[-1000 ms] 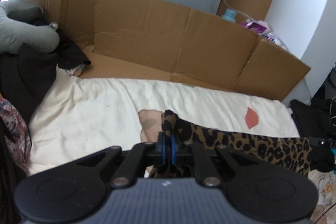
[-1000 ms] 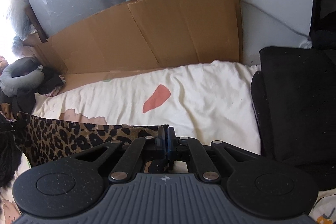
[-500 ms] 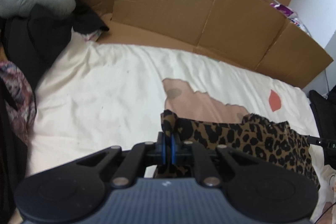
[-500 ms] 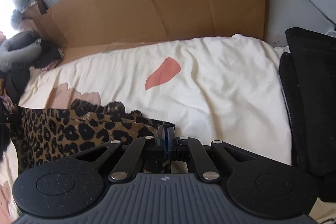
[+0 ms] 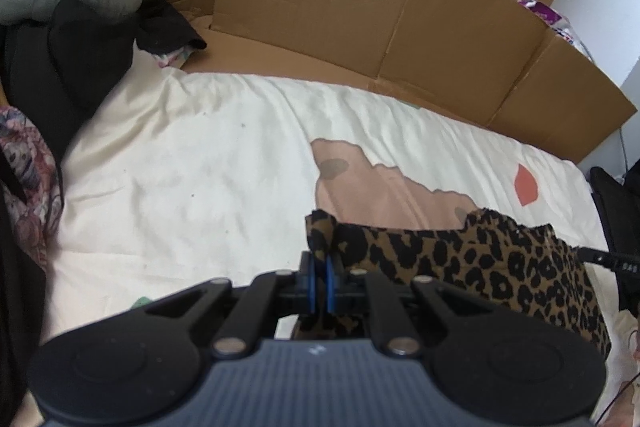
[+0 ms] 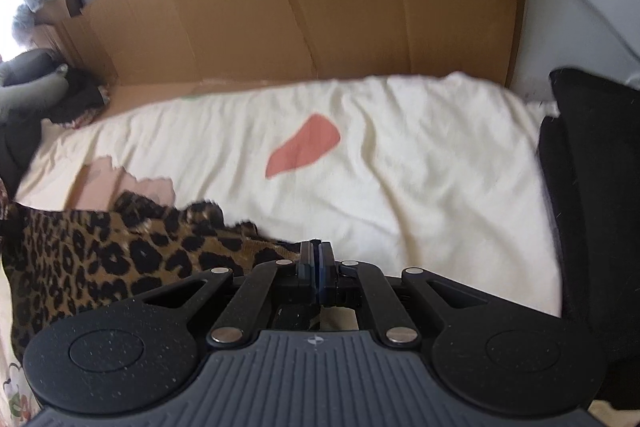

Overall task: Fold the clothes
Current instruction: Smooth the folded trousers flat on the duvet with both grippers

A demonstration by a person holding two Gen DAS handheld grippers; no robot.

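Both the left gripper [image 5: 319, 269] and right gripper [image 6: 316, 267] pinch corners of the leopard-print garment [image 5: 480, 263] above the bed [image 5: 180, 167]. The thin fabric could slip free, and the slack middle may bunch if they lower unevenly.

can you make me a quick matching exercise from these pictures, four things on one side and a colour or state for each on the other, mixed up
Things:
1. garment
2. bedsheet
3. cardboard
4. left gripper

Colour or state:
A. plain brown, standing behind the bed
B. shut on fabric
C. leopard print
D. cream, spread flat

Pairs: 1-C, 2-D, 3-A, 4-B
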